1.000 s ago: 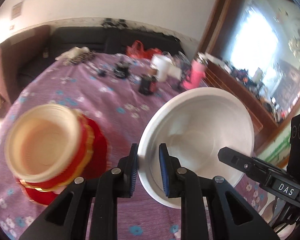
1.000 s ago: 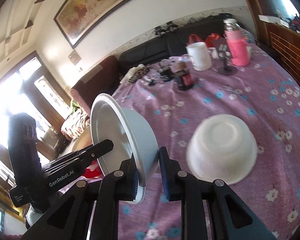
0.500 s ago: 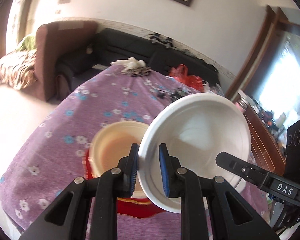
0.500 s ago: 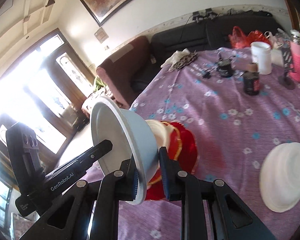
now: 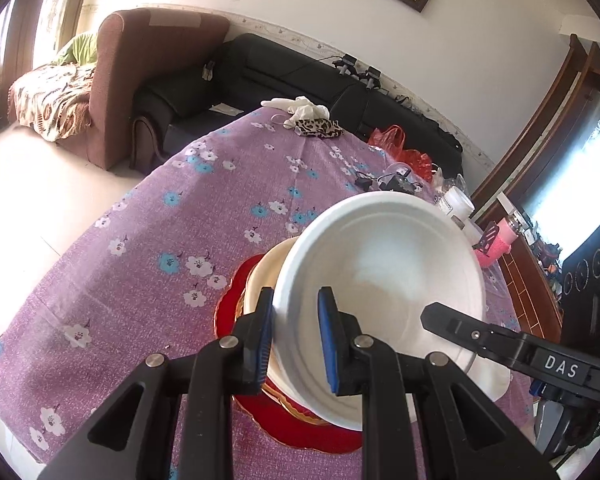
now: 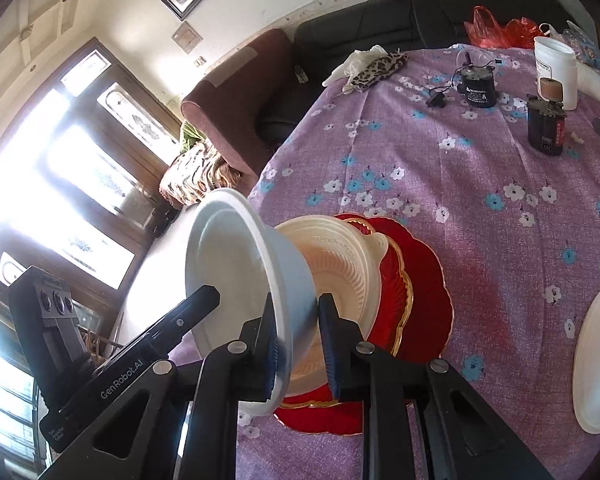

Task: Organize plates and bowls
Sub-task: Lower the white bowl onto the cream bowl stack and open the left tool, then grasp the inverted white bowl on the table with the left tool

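- The tabletop [image 5: 148, 240] fills most of what I see, draped in a purple cloth with blue and white flowers; a black sofa [image 5: 284, 76] and a brown armchair [image 5: 140, 80] stand beyond its far edge.
- On the near part of the cloth lies a red scalloped plate [image 6: 428, 292] with a gold rim, and a cream ribbed bowl [image 6: 340, 268] sits on top of it.
- I have a white bowl [image 5: 380, 280] held tilted on its side, directly over the cream bowl; its base looks close to or inside the cream bowl's mouth, though I cannot tell whether they touch.
- My left claw [image 5: 294, 336] is closed on the white bowl's rim, one blue pad outside the wall and one inside.
- My right claw [image 6: 298, 344] pinches the opposite side of the same rim in the same way.
- Another white dish [image 6: 596, 360] lies on the cloth at the right edge of the right wrist view, well apart from the red plate.
- At the far side stand a white jar [image 6: 556, 72], a dark can [image 6: 546, 128] and a small black motor-like object [image 6: 478, 86].
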Demonstrator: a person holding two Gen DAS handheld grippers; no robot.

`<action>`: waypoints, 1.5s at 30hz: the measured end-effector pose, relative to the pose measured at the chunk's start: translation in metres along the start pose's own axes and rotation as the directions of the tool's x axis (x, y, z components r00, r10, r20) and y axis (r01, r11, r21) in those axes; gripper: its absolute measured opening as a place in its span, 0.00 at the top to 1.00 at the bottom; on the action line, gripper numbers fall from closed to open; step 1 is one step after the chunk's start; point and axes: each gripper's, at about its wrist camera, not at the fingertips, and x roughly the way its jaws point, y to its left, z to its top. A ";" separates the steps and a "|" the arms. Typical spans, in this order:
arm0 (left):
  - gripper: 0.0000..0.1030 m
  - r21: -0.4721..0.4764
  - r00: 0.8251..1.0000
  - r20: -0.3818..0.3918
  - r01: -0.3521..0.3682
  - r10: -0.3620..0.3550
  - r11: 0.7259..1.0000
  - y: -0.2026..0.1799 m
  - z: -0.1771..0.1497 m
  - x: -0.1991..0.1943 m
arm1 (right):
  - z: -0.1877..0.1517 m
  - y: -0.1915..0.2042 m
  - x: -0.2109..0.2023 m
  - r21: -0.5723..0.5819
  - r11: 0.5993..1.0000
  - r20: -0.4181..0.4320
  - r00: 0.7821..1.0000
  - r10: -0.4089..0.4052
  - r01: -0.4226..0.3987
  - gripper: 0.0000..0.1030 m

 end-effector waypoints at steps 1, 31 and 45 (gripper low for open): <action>0.81 -0.002 1.000 -0.001 0.000 0.000 1.000 0.001 0.000 0.001 | 0.001 0.000 0.002 -0.002 1.000 -0.001 1.000 -0.005 0.005 0.78; 0.40 0.014 0.995 0.098 -0.036 0.035 0.999 -0.011 0.001 -0.029 | -0.005 -0.008 -0.053 -0.024 0.994 0.188 0.977 -0.102 0.109 0.39; 0.25 0.354 0.994 0.106 -0.039 0.001 0.935 -0.126 -0.044 -0.031 | -0.051 -0.116 -0.136 0.205 0.967 0.275 0.939 -0.208 0.154 0.36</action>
